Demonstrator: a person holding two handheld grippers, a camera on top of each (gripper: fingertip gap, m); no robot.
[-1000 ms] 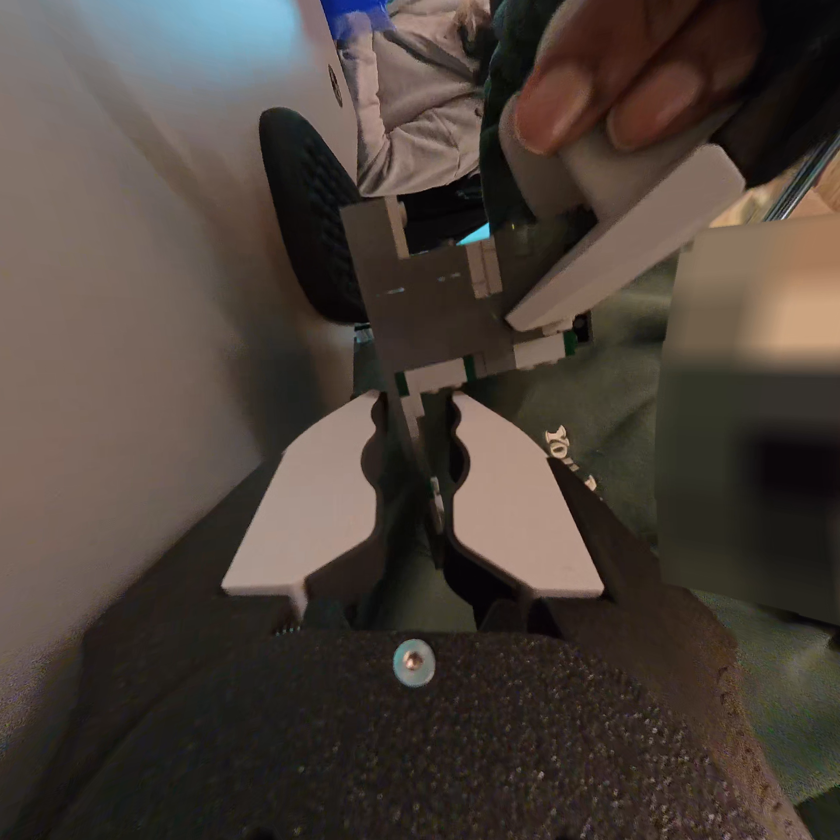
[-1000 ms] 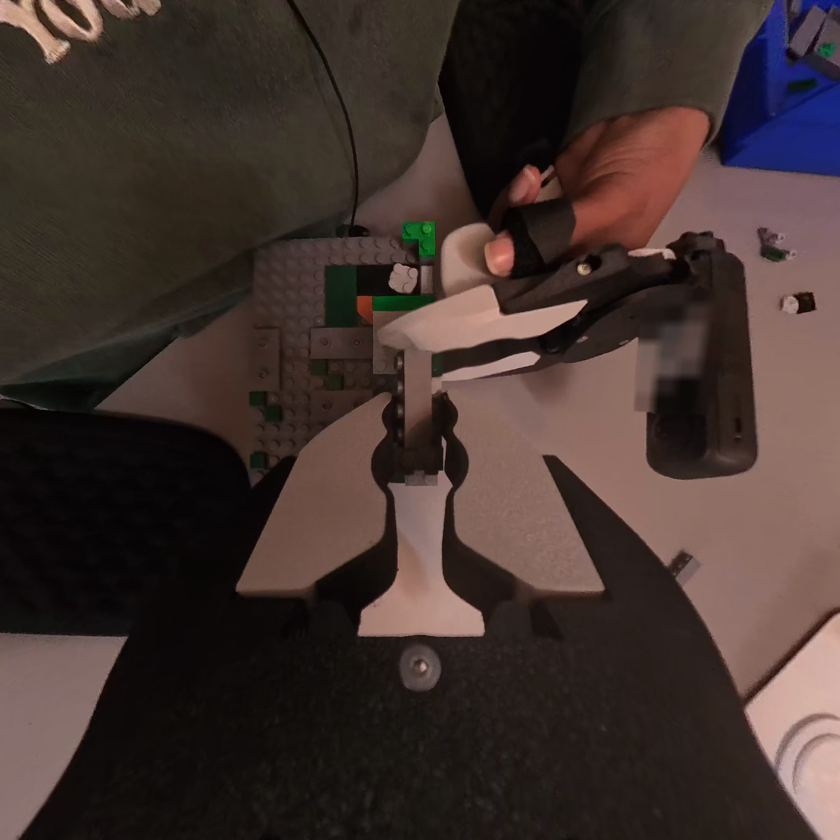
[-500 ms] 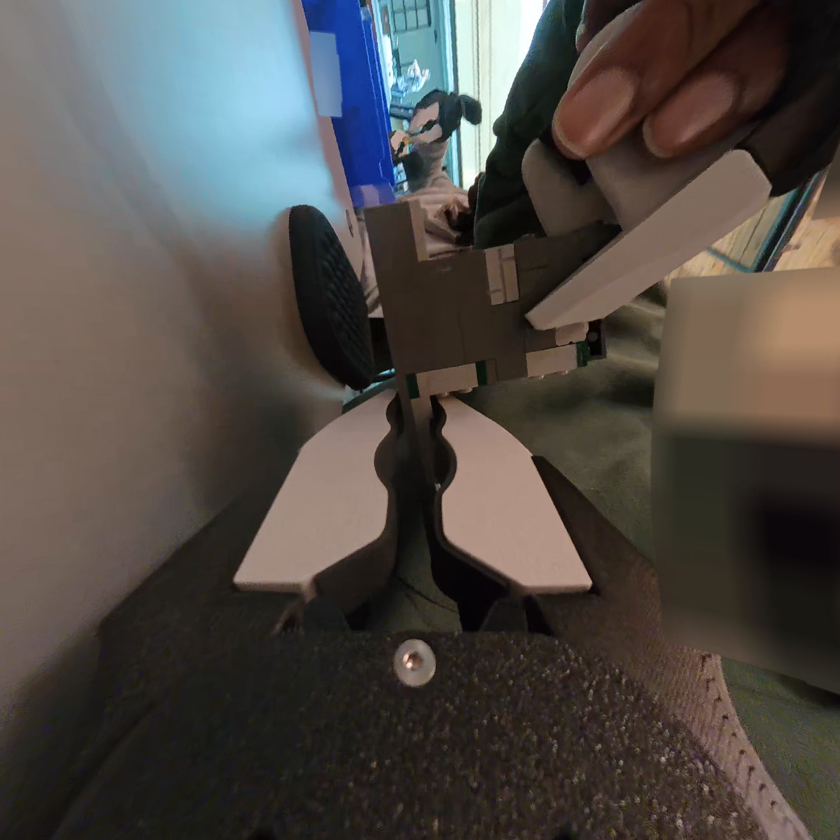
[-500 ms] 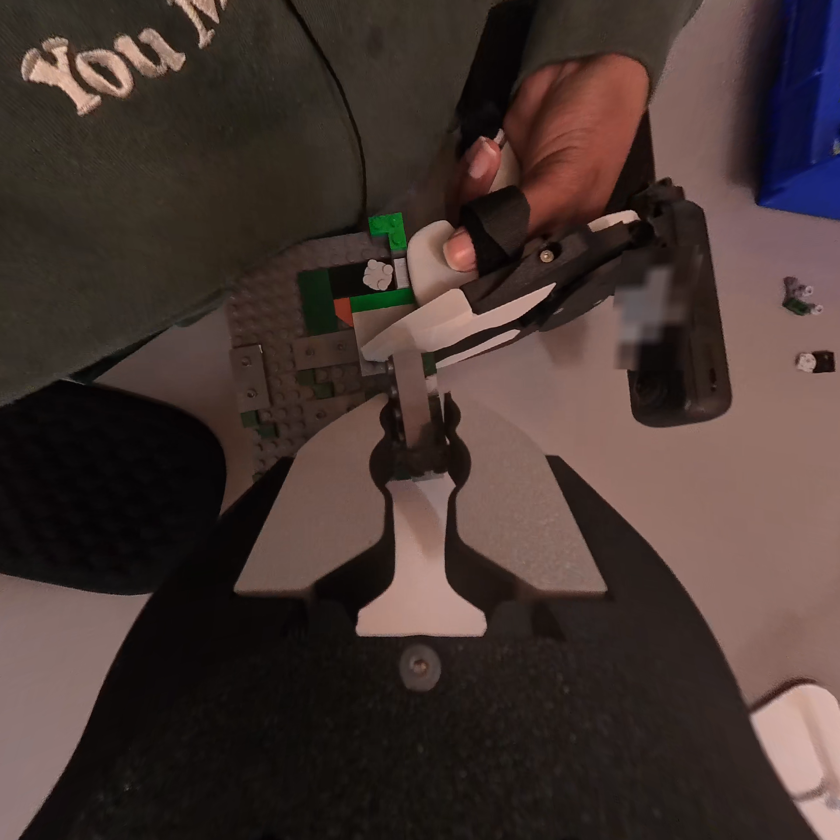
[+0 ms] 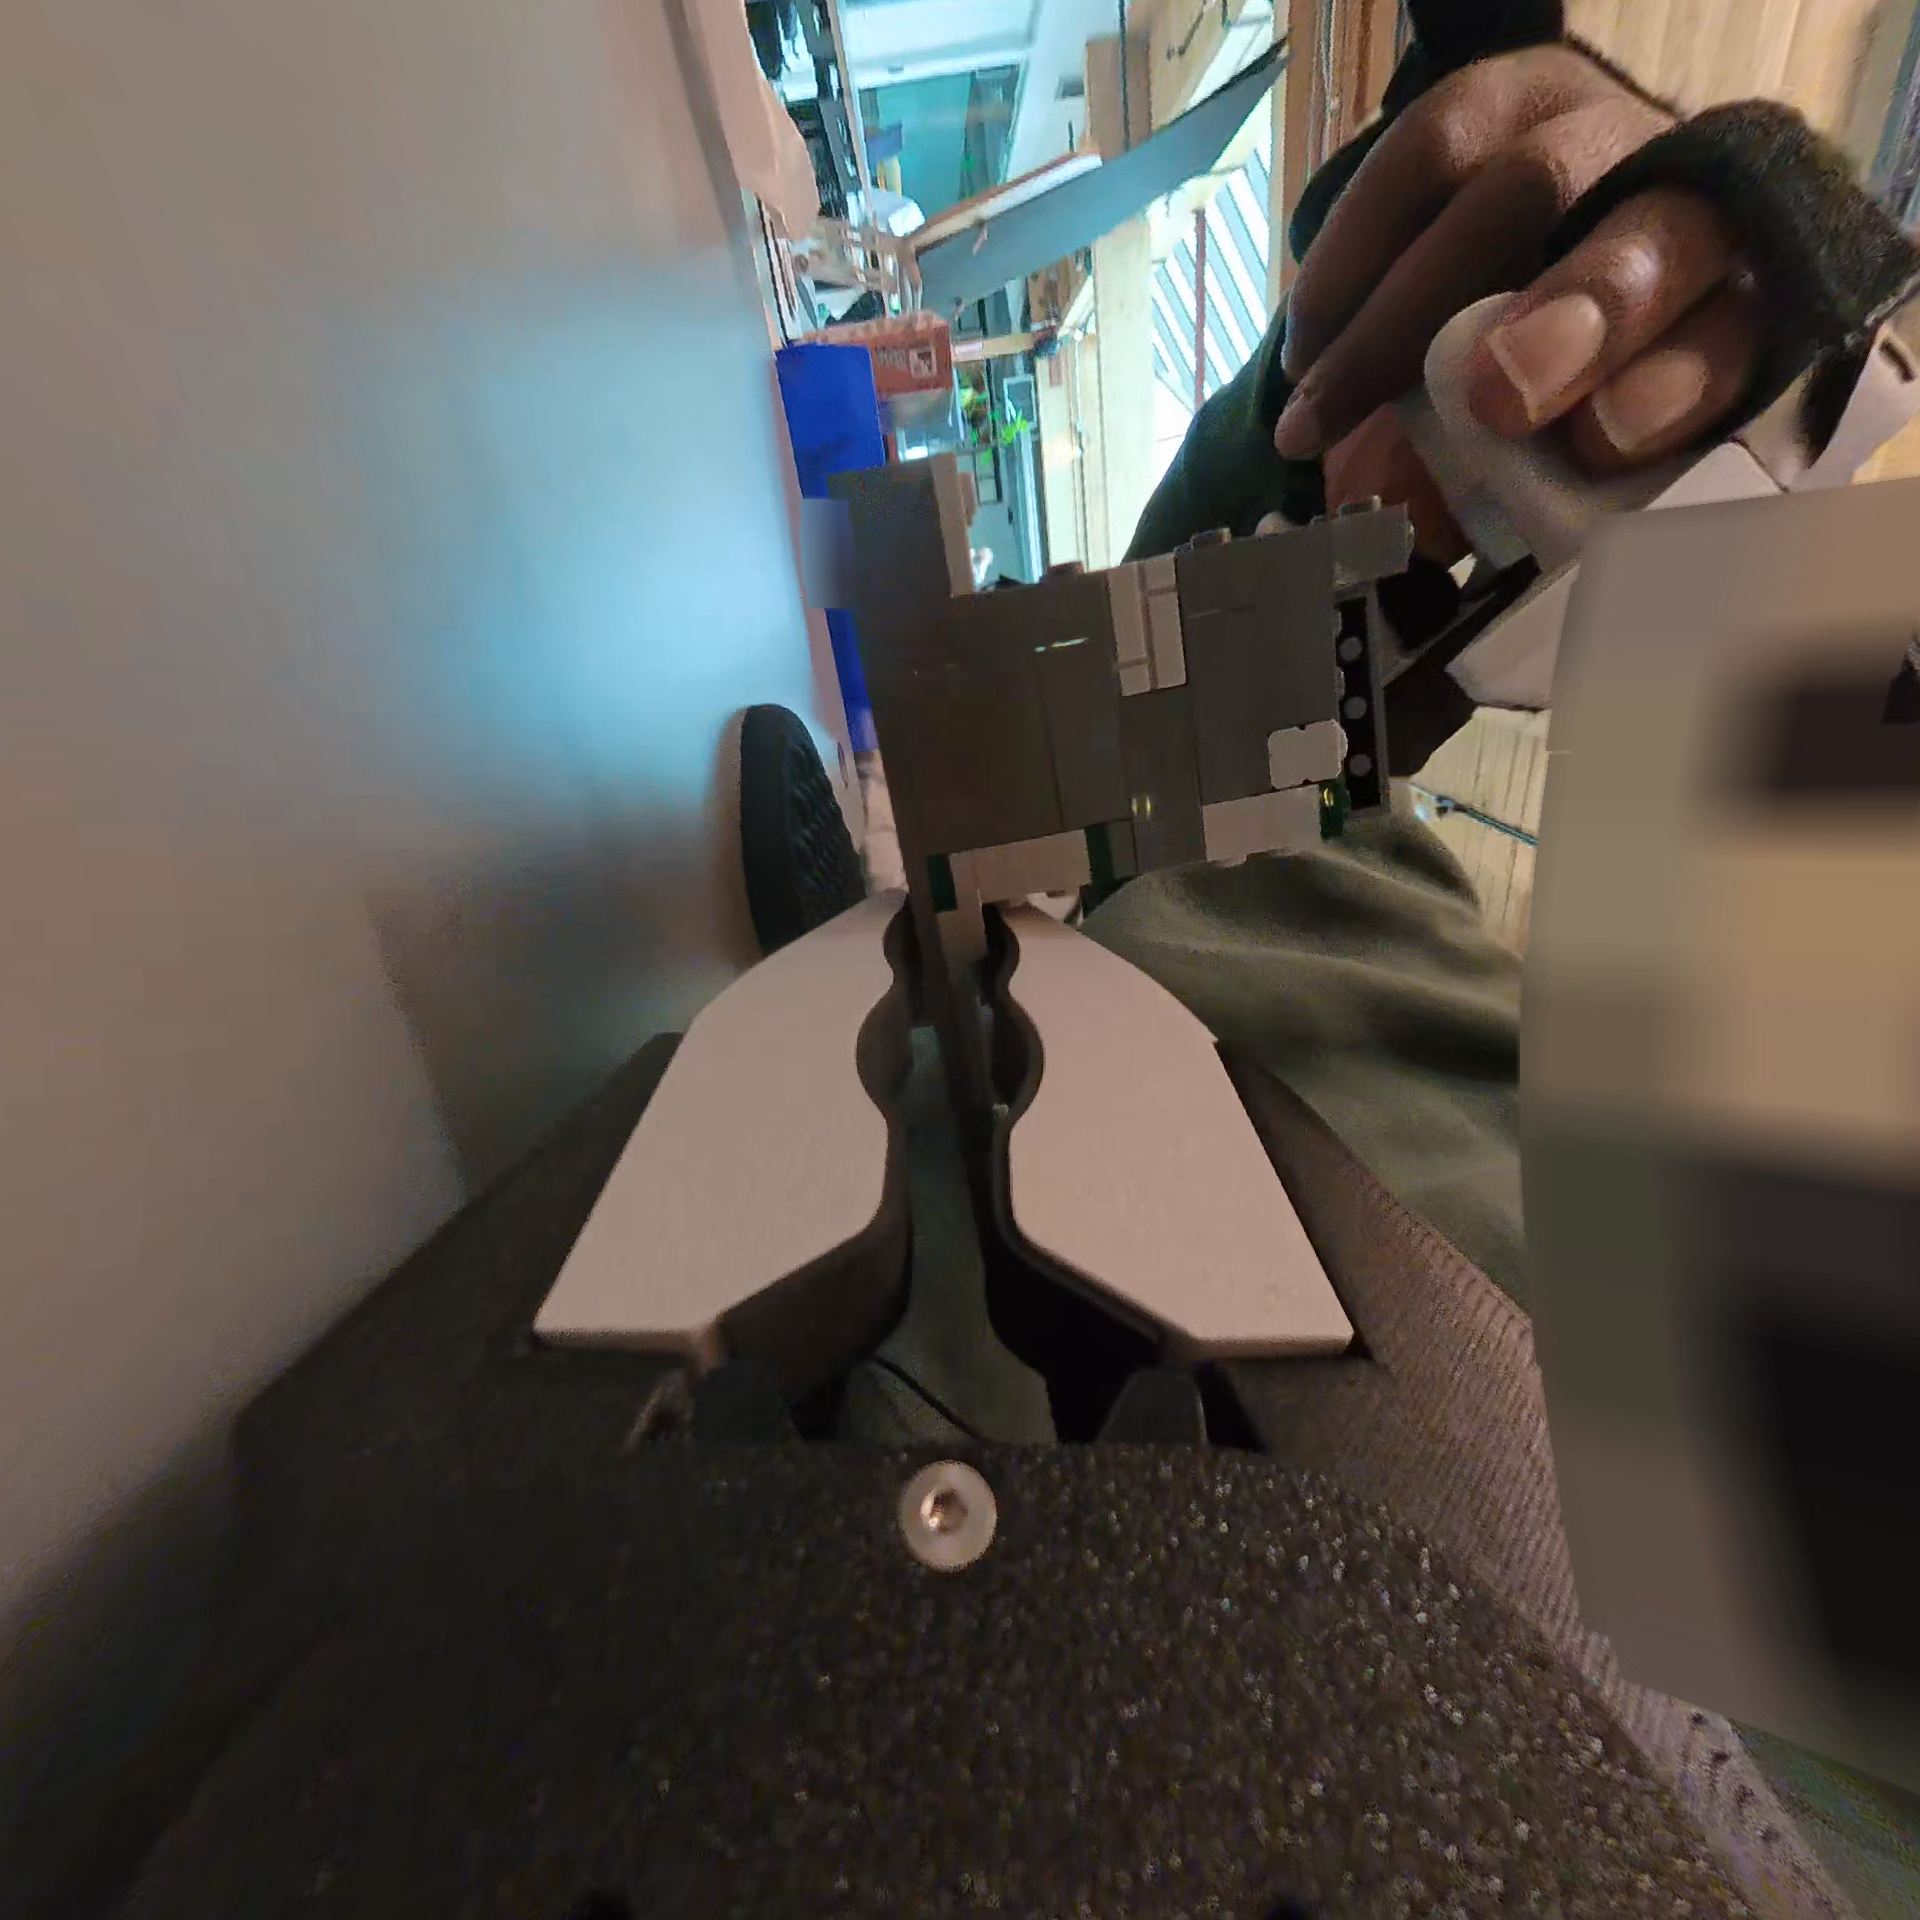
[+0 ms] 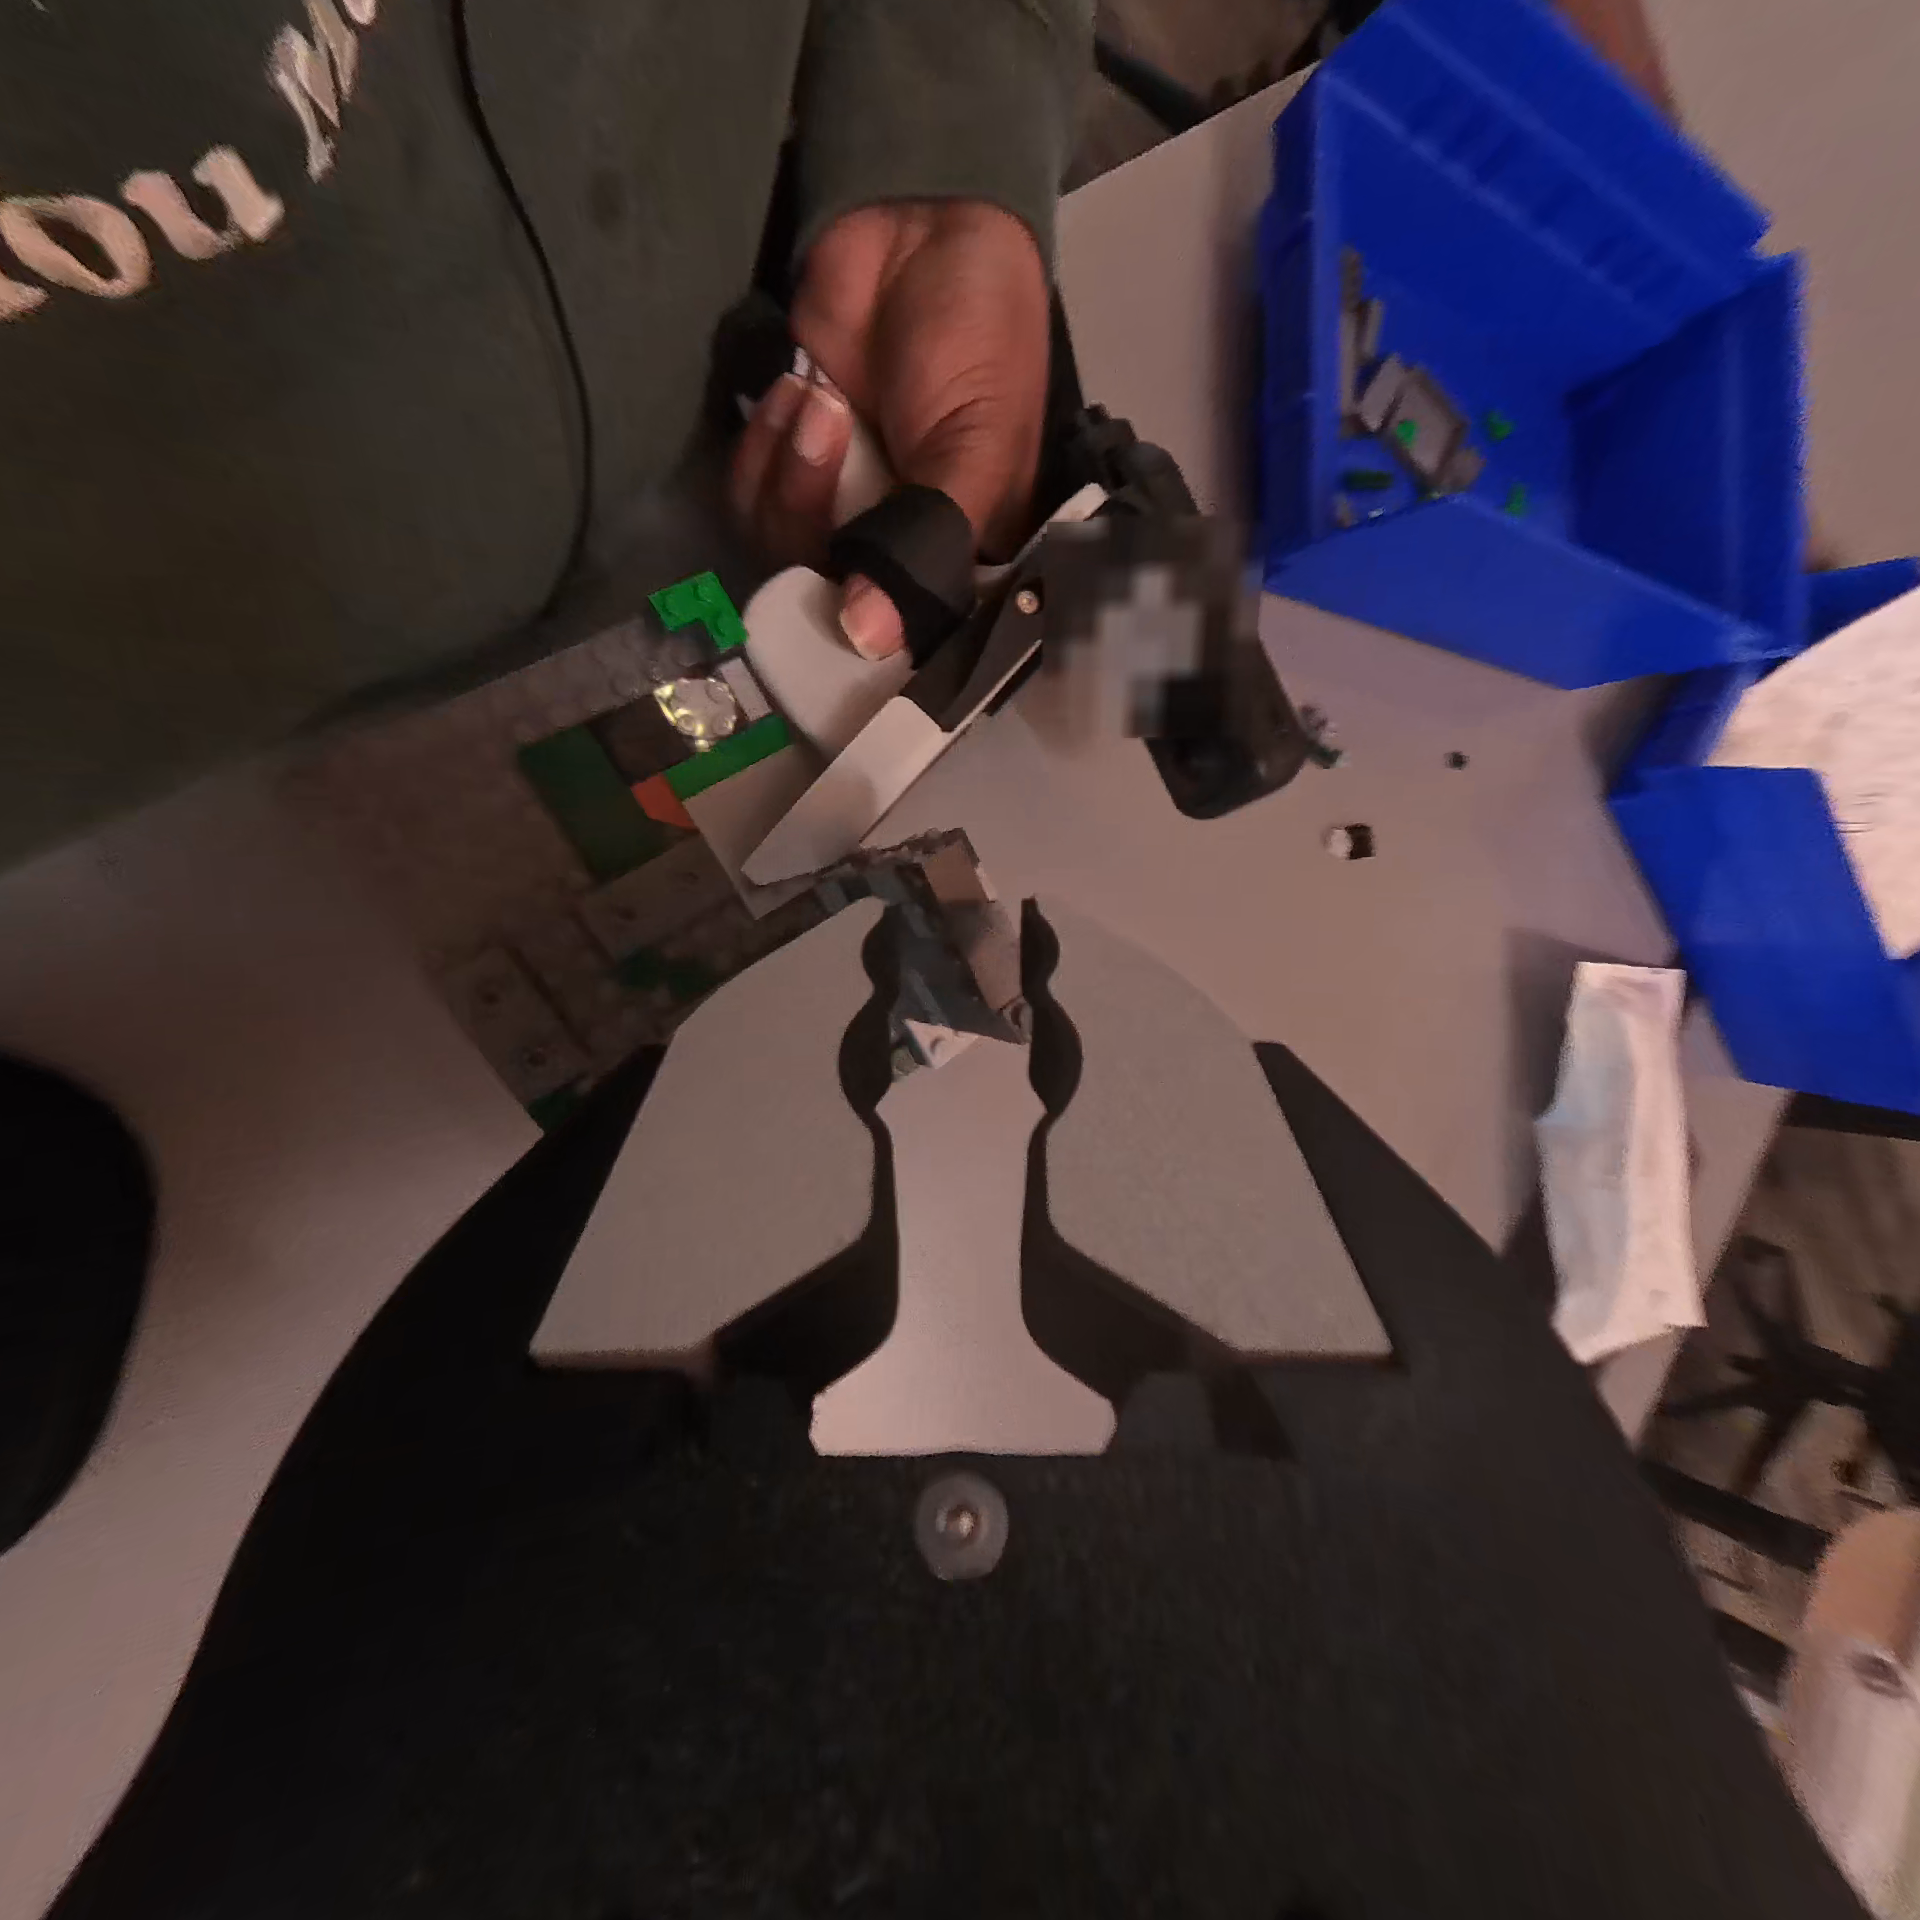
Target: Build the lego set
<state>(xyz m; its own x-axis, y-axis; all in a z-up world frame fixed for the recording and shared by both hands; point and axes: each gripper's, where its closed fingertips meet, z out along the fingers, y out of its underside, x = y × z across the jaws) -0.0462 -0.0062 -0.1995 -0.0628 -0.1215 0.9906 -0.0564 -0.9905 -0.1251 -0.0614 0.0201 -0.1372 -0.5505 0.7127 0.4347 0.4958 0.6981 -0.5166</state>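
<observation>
**Grey wall section lifted clear of the baseplate**

Since half a second ago both views have swung: the right wrist view now takes in the blue plastic bins at far right, which were barely in frame before, and the grey brick wall section has tilted away from the grey studded baseplate.

The left gripper is closed narrowly on a thin grey plate that hangs below the wall section, its white fingers pinching the plate on either side. The wall section stands edge-on above those fingers, grey with a few white bricks and small green pieces along its lower edge.

In the right wrist view the right gripper has the same grey assembly between its fingertips; the picture is blurred and the gap looks fairly wide, so I cannot tell whether it grips. The left gripper's white fingers meet the assembly from the far left, held by a hand in a dark green sleeve.

The baseplate lies on the pale table at left, bearing green tiles, an orange piece and a clear round stud. Small loose pieces lie on the table to the right, near the bins.
</observation>
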